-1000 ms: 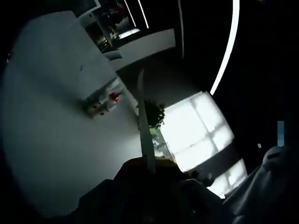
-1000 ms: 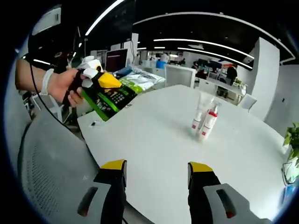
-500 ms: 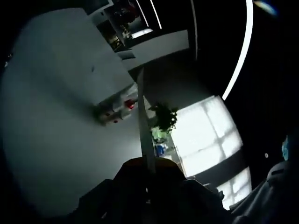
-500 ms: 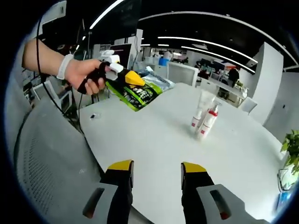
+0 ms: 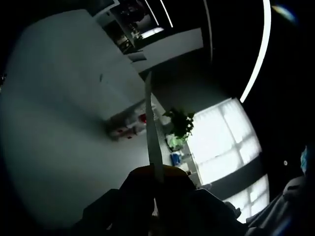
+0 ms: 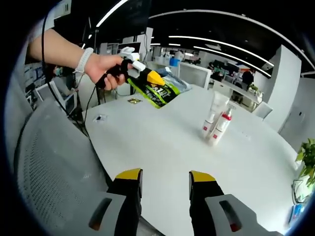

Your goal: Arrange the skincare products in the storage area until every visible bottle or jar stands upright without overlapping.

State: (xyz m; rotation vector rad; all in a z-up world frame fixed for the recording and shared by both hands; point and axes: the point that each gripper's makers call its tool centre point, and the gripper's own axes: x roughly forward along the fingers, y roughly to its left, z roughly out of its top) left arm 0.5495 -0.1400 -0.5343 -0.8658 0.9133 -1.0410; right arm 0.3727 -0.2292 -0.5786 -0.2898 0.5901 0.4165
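White table (image 6: 162,147); left gripper (image 6: 147,78) apparently clamps green pouch (image 6: 160,91).

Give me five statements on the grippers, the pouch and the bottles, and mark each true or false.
1. The left gripper is shut on a green pouch. True.
2. The right gripper holds a bottle. False: its fingers stand apart with nothing between them, above the white table.
3. The white tube and the pump bottle stand upright, close together. True.
4. The pouch lies flat on the table. False: it is held in the air above the table's far side.
5. A potted plant stands between the two bottles. False: it sits at the right edge of the right gripper view, far from them.
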